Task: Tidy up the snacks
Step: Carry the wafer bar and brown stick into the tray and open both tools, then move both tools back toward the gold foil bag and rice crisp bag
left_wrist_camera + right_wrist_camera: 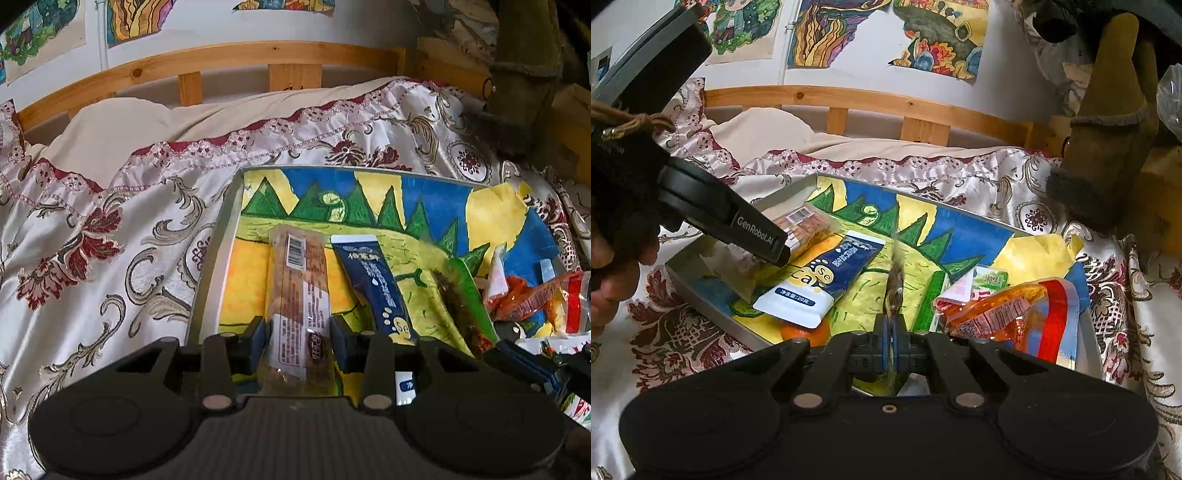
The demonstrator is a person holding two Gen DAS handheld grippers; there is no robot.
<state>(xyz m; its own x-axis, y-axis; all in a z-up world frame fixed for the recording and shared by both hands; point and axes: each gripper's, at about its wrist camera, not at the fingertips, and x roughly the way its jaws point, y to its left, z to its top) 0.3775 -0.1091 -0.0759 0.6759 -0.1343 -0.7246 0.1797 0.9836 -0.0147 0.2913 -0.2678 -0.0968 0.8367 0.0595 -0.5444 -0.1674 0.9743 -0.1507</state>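
Left wrist view: the left claw (pixel 298 330) is seen low centre, its blue pads either side of a clear-wrapped snack bar (pixel 297 291) and pressed against the wrapper. The bar runs lengthwise up the frame, barcode end farthest from the claw. It lies over the left part of a shallow grey tray (pixel 212 266) lined with a coloured drawing of green peaks and a yellow sun. The tray sits on a floral bedspread (pixel 110 236); a wooden bed rail (pixel 229 55) is seen across the top.

Just right of the bar, a dark blue sachet (pixel 373 280) lies flat on the drawing. Further right, a green-edged packet (pixel 467 291) is seen, with the right claw's blue tip at lower right, at its near end.

Right wrist view: the right claw (pixel 892 328) is closed tight on the thin edge of that green-edged packet (pixel 895 284), held edge-on at centre frame. An orange wrapped snack (pixel 993 310) and a red-and-clear packet (pixel 1056 314) are piled at right inside the tray. A mandarin (pixel 807 332) is partly hidden under the blue sachet (pixel 827 277). The left claw's black body, marked GenRobot.AI, enters from the left.
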